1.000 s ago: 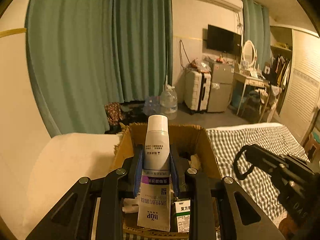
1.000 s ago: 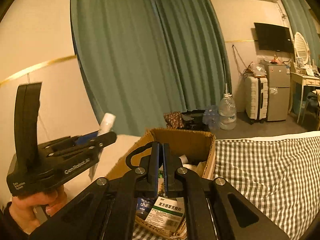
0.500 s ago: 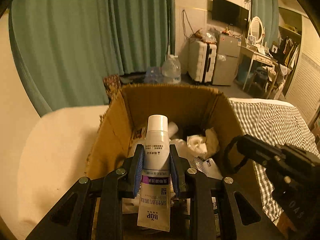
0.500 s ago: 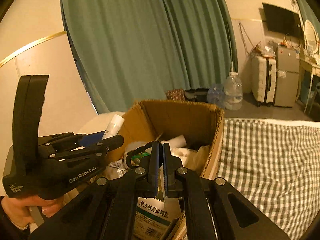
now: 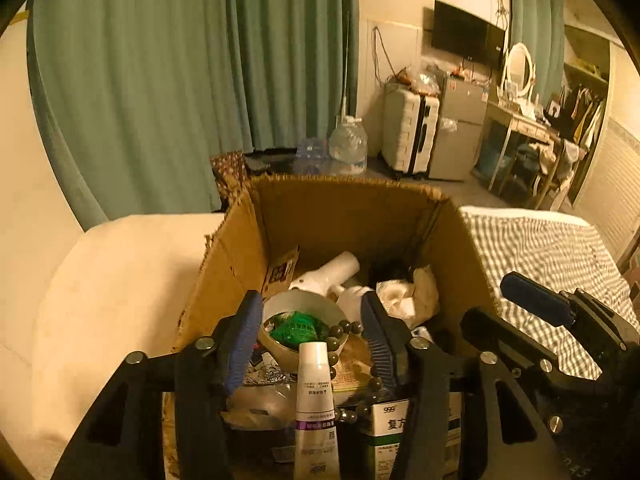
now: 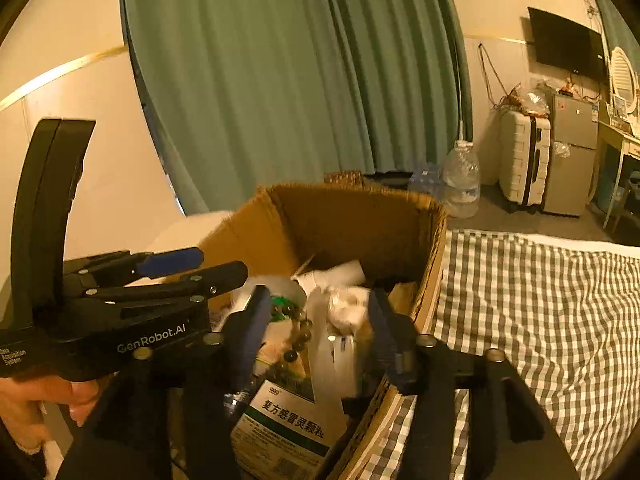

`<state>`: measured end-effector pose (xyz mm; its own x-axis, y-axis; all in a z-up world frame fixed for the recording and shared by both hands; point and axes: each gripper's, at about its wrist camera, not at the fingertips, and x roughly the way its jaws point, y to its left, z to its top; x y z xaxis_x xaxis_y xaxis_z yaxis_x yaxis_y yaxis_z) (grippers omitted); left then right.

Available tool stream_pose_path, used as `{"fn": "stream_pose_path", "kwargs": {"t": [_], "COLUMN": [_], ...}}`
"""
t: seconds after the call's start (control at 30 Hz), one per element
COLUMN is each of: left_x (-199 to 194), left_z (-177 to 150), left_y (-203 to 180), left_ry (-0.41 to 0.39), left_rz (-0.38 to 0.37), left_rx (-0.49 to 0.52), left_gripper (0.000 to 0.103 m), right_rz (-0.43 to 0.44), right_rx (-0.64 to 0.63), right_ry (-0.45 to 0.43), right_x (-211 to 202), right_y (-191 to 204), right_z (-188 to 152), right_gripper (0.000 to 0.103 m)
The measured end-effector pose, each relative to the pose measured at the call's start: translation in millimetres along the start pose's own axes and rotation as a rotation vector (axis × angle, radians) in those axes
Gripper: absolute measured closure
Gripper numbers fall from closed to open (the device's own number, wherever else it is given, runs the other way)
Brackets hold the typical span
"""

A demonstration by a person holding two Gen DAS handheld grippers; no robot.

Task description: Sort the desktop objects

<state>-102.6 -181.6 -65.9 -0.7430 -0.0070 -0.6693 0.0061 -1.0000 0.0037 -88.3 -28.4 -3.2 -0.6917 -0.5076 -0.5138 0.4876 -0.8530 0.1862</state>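
Between my left claw (image 5: 308,336)'s opening jaws the white tube (image 5: 316,408) drops free into the cardboard box (image 5: 344,216). My right claw (image 6: 316,328) opens too, gripping nothing, above the medicine carton (image 6: 288,420). Around them lie beads and tape; both items look delivered, what remains unseen.

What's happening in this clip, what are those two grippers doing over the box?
A person holds both grippers over an open cardboard box of odds and ends. The left gripper is opening; a white tube sits loose between its jaws. The right gripper is opening too, above a medicine box, gripping nothing.
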Motion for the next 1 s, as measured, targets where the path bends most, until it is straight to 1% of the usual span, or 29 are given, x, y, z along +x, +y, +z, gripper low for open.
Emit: {"fn": "stream_pose_path", "kwargs": {"t": [0.03, 0.07, 0.1, 0.13, 0.23, 0.27, 0.3, 0.37, 0.43, 0.53, 0.6, 0.7, 0.8, 0.9, 1.0], "left_x": [-2.8, -7.1, -10.8, -14.3, -23.6, -27.0, -31.5, -39.8, -50.8, -69.0, -80.4, -100.5, -119.4, -139.8, -162.7], "left_z": [0.5, 0.9, 0.8, 1.5, 3.4, 4.0, 4.4, 5.1, 5.5, 7.9, 8.4, 6.3, 5.8, 9.4, 18.3], "left_y": [0.0, -0.8, -1.5, -1.9, -3.7, -4.2, -4.7, -4.9, -5.8, -6.3, -7.6, -11.0, -18.7, -29.9, -44.7], "left_ry": [-0.008, -0.019, -0.029, -0.041, -0.065, -0.072, -0.084, -0.101, -0.119, -0.153, -0.176, -0.214, -0.245, -0.281, -0.295], "left_rz": [0.000, 0.007, 0.021, 0.028, 0.023, 0.024, 0.023, 0.022, 0.022, 0.033, 0.041, 0.031, 0.055, 0.063, 0.055], "left_rx": [-0.002, -0.002, -0.004, -0.006, -0.010, -0.010, -0.010, -0.017, -0.033, -0.049, -0.061, -0.077, -0.083, -0.081, -0.059], "left_gripper": [0.037, 0.027, 0.022, 0.016, 0.012, 0.009, 0.008, 0.002, 0.000, 0.000, 0.000, 0.000, 0.000, 0.000, 0.000], "right_rz": [-0.007, -0.012, -0.014, -0.019, -0.016, -0.022, -0.029, -0.045, -0.068, -0.104, -0.143, -0.194, -0.254, -0.282, -0.306], "right_rx": [-0.004, -0.005, 0.000, 0.011, 0.035, 0.039, 0.041, 0.053, 0.067, 0.071, 0.059, 0.032, 0.018, 0.018, -0.004], "right_ry": [-0.008, -0.016, -0.022, -0.029, -0.052, -0.062, -0.073, -0.094, -0.116, -0.150, -0.163, -0.184, -0.191, -0.193, -0.198], "right_x": [-3.6, -8.3, -12.3, -16.7, -32.4, -38.7, -44.4, -57.7, -72.1, -97.0, -114.4, -140.0, -164.7, -191.3, -218.9], "right_y": [1.8, 2.5, 2.6, 1.7, -2.5, -3.8, -4.3, -5.9, -9.2, -12.0, -11.9, -10.8, -11.9, -14.9, -14.8], "right_z": [2.2, 4.1, 6.0, 8.1, 15.1, 17.7, 19.7, 23.9, 27.4, 34.9, 41.3, 48.9, 53.0, 55.0, 56.9], "right_gripper": [0.047, 0.045, 0.039, 0.038, 0.035, 0.031, 0.030, 0.027, 0.013, 0.005, 0.001, 0.001, 0.001, 0.001, 0.001]}}
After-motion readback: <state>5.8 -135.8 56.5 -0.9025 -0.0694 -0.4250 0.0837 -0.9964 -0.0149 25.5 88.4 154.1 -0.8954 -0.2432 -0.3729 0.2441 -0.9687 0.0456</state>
